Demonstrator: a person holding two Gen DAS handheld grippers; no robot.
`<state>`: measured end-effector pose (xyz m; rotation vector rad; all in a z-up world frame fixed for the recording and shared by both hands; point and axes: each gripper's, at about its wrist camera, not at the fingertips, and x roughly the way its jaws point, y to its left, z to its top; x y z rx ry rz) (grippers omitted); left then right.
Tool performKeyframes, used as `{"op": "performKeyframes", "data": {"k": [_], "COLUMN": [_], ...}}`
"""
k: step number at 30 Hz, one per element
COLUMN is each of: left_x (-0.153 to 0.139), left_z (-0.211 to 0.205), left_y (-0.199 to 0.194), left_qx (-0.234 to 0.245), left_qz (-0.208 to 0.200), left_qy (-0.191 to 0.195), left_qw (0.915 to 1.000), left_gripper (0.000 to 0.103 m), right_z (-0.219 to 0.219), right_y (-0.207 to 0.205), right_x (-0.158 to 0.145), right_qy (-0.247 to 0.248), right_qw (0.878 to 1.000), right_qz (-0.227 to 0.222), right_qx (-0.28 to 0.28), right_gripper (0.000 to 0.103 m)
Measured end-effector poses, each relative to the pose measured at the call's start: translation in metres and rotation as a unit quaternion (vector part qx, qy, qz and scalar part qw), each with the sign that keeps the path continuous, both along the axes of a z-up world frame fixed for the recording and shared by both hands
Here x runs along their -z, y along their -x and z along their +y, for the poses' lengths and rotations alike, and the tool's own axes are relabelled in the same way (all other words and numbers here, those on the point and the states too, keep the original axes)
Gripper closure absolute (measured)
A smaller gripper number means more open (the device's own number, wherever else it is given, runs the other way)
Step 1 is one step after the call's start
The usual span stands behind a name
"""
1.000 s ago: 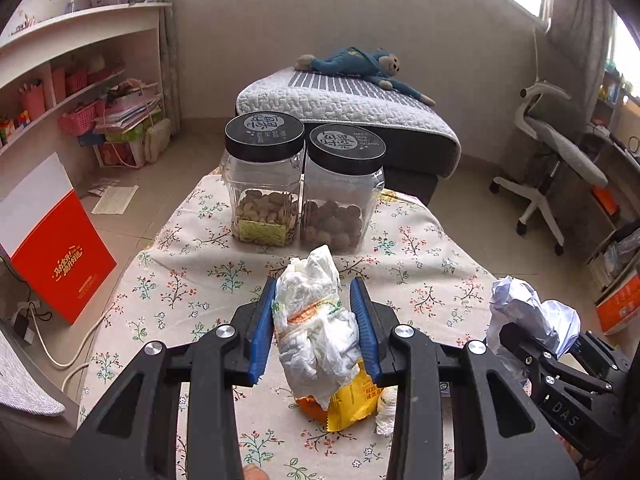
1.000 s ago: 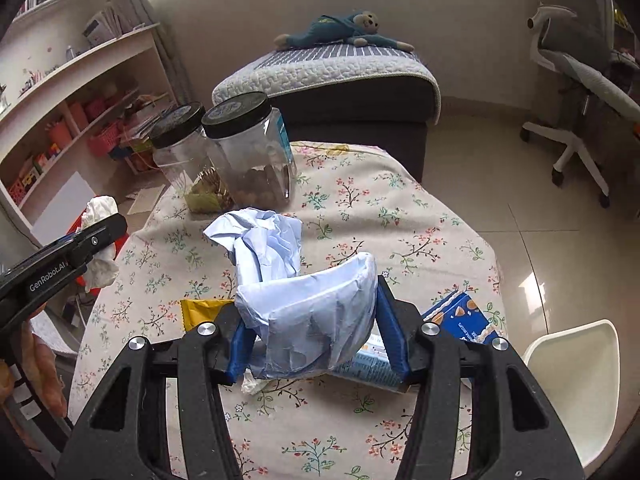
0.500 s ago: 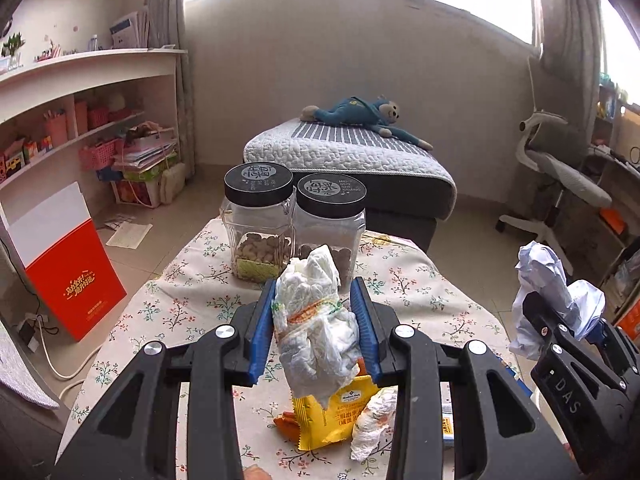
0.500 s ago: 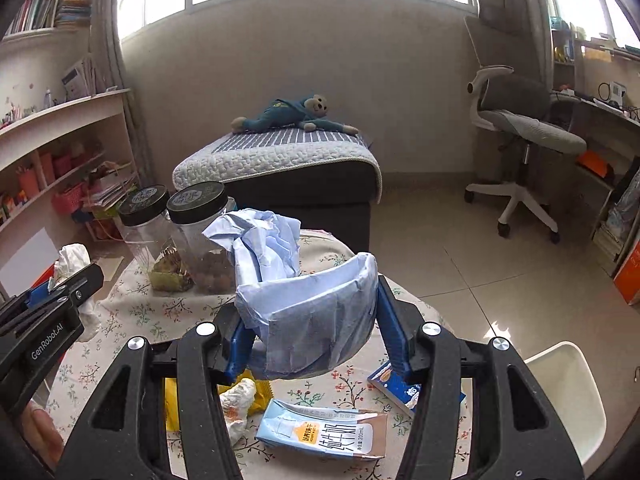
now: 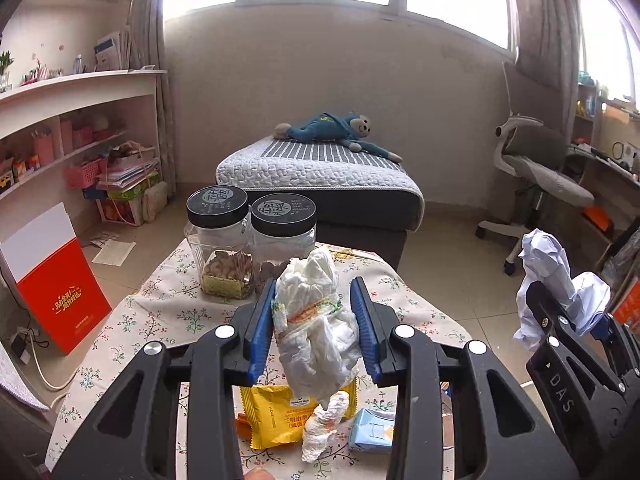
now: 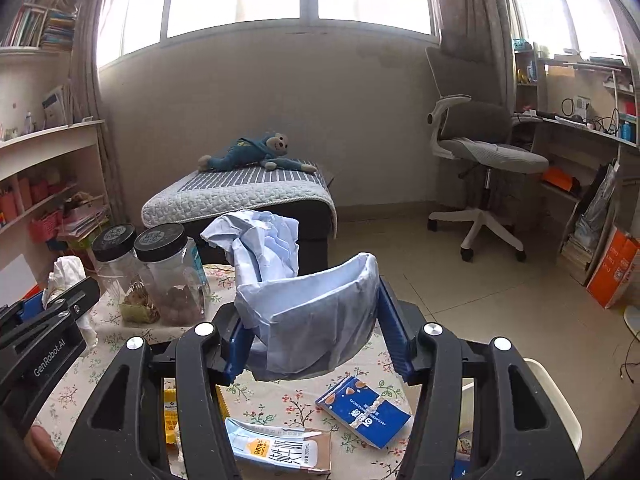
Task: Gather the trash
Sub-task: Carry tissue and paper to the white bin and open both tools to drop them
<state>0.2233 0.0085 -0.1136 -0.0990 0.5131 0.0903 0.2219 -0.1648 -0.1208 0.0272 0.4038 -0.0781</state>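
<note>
Left gripper [image 5: 316, 328] jaws pinch a white wrapper [image 5: 316, 332]; right gripper [image 6: 316, 324] jaws pinch crumpled paper [image 6: 296, 296]. Packets [image 6: 362, 410] remain on the table [image 5: 168, 312].

Tool [image 5: 316, 320]: black body w/ blue pads. Wrapper [image 5: 316, 332] in it: white w/ orange-green band. Paper wad [image 6: 304, 296]: pale blue. Counter [image 5: 176, 312] cloth: cream w/ red-green floral print. Jars [image 5: 218, 248]: clear, black lids. Snack bag [image 5: 276, 416]: yellow. Box [image 6: 362, 410]: dark blue. Plush toy [image 5: 332, 130]: teal.
</note>
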Motion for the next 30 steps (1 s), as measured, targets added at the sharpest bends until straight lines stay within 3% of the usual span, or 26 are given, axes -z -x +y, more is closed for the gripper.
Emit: {"op": "performKeyframes", "data": {"k": [14,30], "left_x": [-0.009,0.002], "left_z": [-0.078,-0.180], "left_y": [0.006,0.010], "left_qx": [0.060,0.148], "left_qz": [-0.006,0.013], "left_qy": [-0.004,-0.017], "left_qw": [0.9982,0.9887], "left_gripper": [0.066,0.066], "right_z": [-0.071,-0.173], "right_y": [0.023,0.038], "right_x": [-0.006,0.014], "right_qy": [-0.004,-0.011], "right_qw": [0.998,0.982], "right_qz": [-0.004,0.061], "right_qx": [0.067,0.179], "right_gripper": [0.050,0.047]}}
